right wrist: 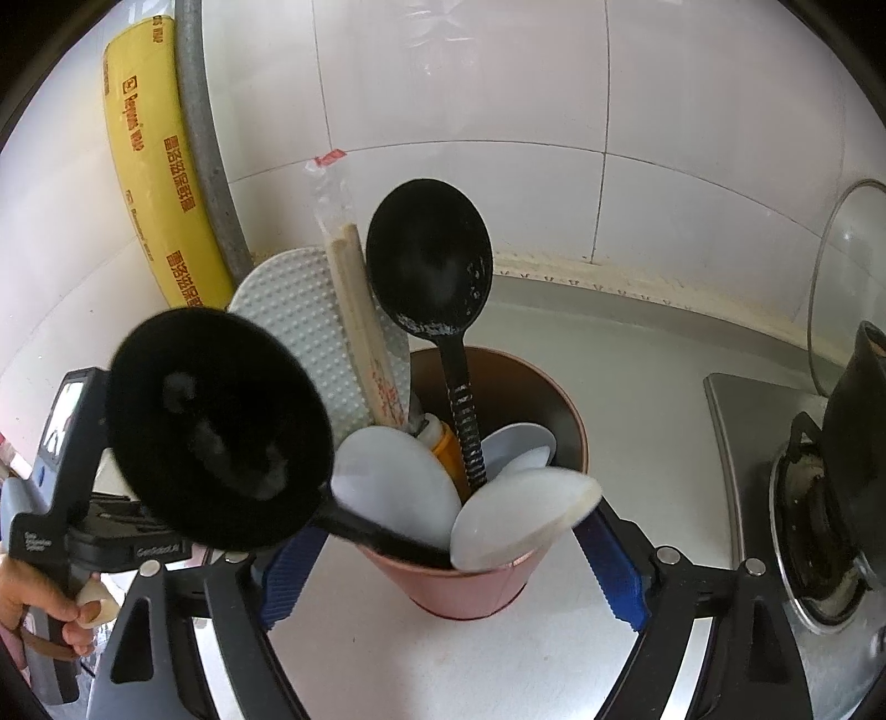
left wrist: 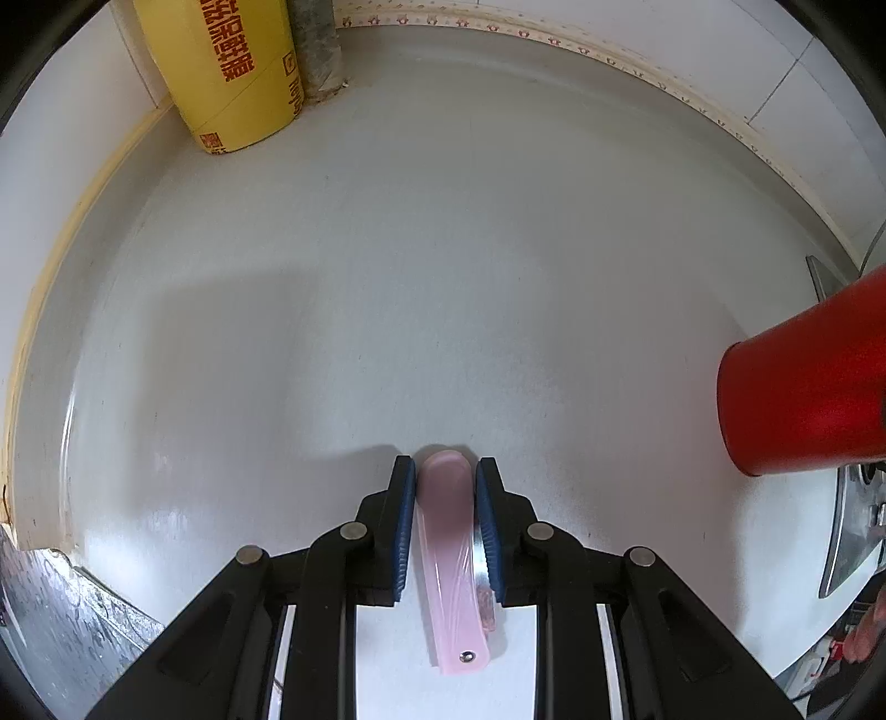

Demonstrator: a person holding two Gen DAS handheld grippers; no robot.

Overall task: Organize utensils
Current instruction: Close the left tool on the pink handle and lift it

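My left gripper (left wrist: 444,471) is shut on a pink plastic handle (left wrist: 451,531) of a utensil with a thin metal part beside it, held over the grey counter. The red utensil cup (left wrist: 803,387) stands at the right edge of the left wrist view. In the right wrist view my right gripper (right wrist: 451,559) has its blue pads on both sides of that cup (right wrist: 470,576). The cup holds two black ladles (right wrist: 429,260), a white dotted rice paddle (right wrist: 304,327), wrapped chopsticks (right wrist: 360,321) and white spoons (right wrist: 520,515).
A yellow cling-film box (left wrist: 227,66) leans in the back left corner by a grey pipe (left wrist: 315,50). A gas stove (right wrist: 803,498) with a dark pot (right wrist: 858,415) and a glass lid (right wrist: 830,266) lies to the right. The tiled wall is behind.
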